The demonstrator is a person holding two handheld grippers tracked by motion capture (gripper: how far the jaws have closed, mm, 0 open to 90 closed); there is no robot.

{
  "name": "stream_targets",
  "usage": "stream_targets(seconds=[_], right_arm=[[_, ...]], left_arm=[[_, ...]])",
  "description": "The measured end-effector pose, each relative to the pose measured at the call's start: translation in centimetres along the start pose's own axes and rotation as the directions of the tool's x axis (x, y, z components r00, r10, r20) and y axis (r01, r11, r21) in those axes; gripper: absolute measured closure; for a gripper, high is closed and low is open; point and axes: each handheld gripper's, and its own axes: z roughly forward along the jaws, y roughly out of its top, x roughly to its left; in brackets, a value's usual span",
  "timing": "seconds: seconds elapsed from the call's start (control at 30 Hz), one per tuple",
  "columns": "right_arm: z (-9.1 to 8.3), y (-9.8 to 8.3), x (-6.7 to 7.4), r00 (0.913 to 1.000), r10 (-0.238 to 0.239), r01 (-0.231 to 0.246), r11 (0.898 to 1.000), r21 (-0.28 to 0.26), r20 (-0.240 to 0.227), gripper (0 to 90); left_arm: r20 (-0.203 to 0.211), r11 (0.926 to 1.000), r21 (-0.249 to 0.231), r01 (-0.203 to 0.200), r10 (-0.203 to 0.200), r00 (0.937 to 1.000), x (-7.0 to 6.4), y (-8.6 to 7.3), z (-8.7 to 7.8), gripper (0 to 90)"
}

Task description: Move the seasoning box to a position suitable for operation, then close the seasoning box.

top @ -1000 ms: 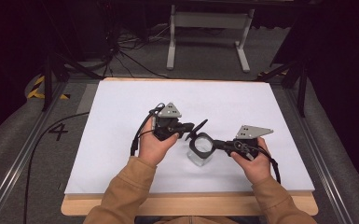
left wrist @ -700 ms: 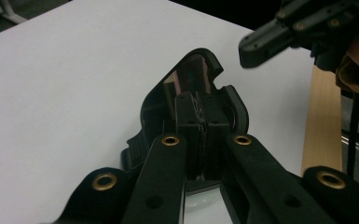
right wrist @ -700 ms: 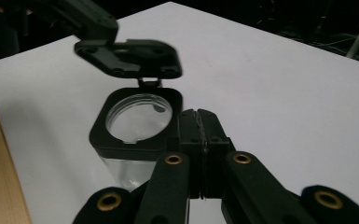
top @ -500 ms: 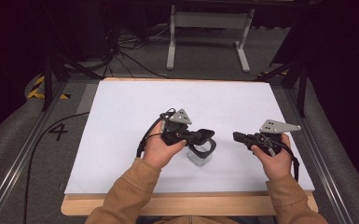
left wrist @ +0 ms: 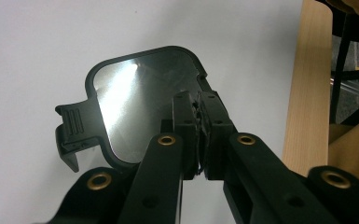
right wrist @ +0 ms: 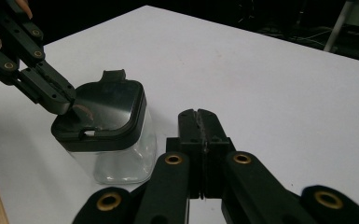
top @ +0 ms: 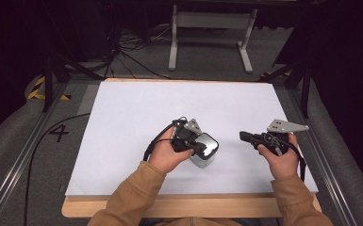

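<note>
Clear container (right wrist: 121, 158) sitting on white table (top: 122, 122), near front edge. Left gripper (left wrist: 199, 116) pinching black lid (left wrist: 135, 102) at its rim, jaws closed on it, likely seating lid on container. Right gripper (right wrist: 199, 128) hovering right of container, jaws closed and empty, giving clearance.

I work in what looks like a lab or recording studio: my white table (top: 122, 122) sits on a wooden board (top: 179, 207), black curtains hang across the top of the frame, cables (top: 132, 56) trail over grey carpet, and a metal stand (top: 210, 28) waits at upper centre.
</note>
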Motion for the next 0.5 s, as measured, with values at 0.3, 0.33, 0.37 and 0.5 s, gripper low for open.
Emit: stream_targets(seconds=[0.3,0.33,0.37,0.5], right_arm=[[-0.3,0.1,-0.1,0.9999,-0.009,0.009,1.0,0.0,0.005,90.0],[-0.3,0.1,-0.1,0.9999,-0.01,0.01,1.0,0.002,0.005,90.0],[-0.3,0.1,-0.1,0.9999,-0.014,0.014,1.0,0.004,0.004,90.0],[-0.1,0.2,-0.2,0.9997,-0.023,0.023,1.0,0.014,0.001,90.0]], left_arm=[[-0.092,0.9853,-0.167,0.034,-0.05,0.9945,0.5,-0.2,-3.1,86.2],[-0.112,0.9801,-0.193,0.046,-0.068,0.9914,0.7,-0.4,-3.8,86.2],[-0.119,0.9784,-0.199,0.055,-0.08,0.9896,0.9,-0.5,-4.3,85.7],[-0.193,0.9696,-0.202,0.138,-0.178,0.9651,2.3,-1.8,-5.9,83.8]])
